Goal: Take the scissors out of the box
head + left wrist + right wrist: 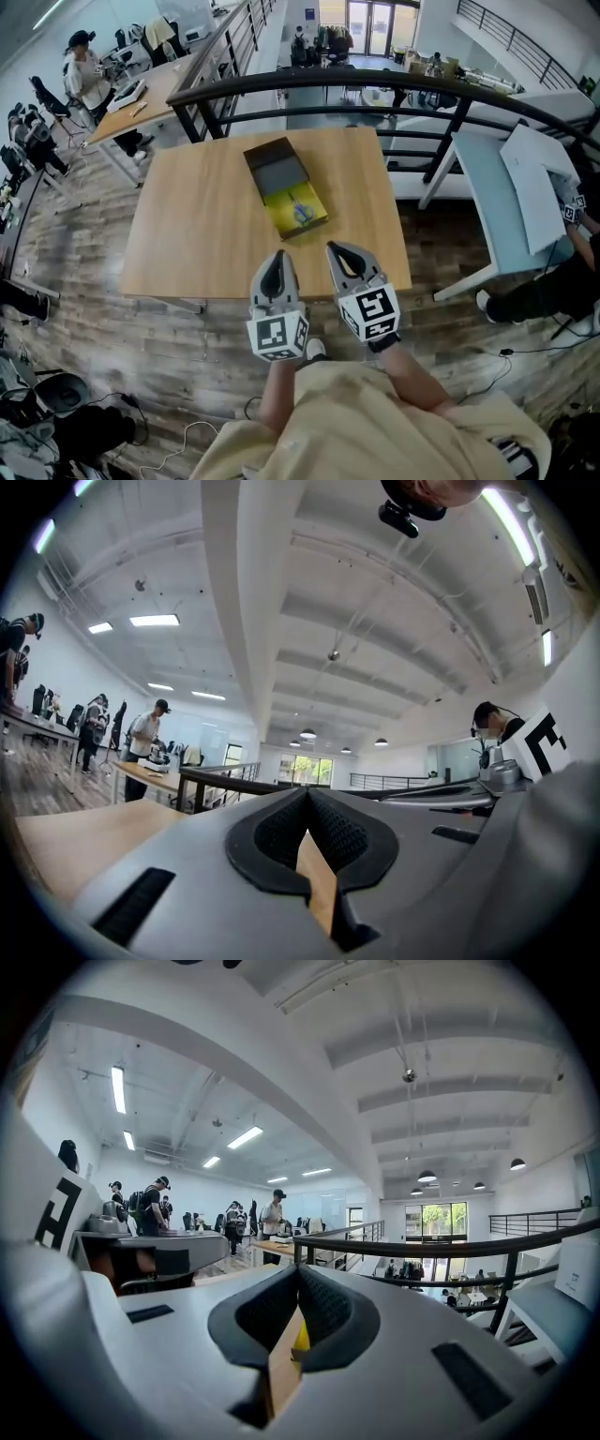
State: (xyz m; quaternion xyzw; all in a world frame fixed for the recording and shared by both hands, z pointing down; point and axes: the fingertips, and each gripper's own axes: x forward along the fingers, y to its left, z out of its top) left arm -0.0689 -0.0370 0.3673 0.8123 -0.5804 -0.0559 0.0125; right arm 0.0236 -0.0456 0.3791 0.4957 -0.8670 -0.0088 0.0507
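Scissors (301,212): lay inside the open box (281,220), on its yellow inner tray, ahead of both sets of jaws and well apart from them; seen only as a small blue-grey shape, finer detail not legible. The box's dark lid (277,166) lay folded back flat on the far side of the tray, further from the jaws.

Box position: on the wooden table (197,225), beyond the tips of both grippers and roughly on the line between them.

Left gripper (277,257): jaws closed, tips meeting, nothing between them; bare table top showed through the gap behind the pads (337,832) in the left gripper view.

Right gripper (337,249): jaws closed, tips together, holding nothing. A sliver of the yellow tray showed through the gap behind its pads (323,1302) in the right gripper view, placing the box straight ahead of them.

Both grippers sat side by side, close together but not touching, over the near edge of the table and pointing across it.

Surroundings: a dark railing (375,82) curved past the table's far edge, beyond the box
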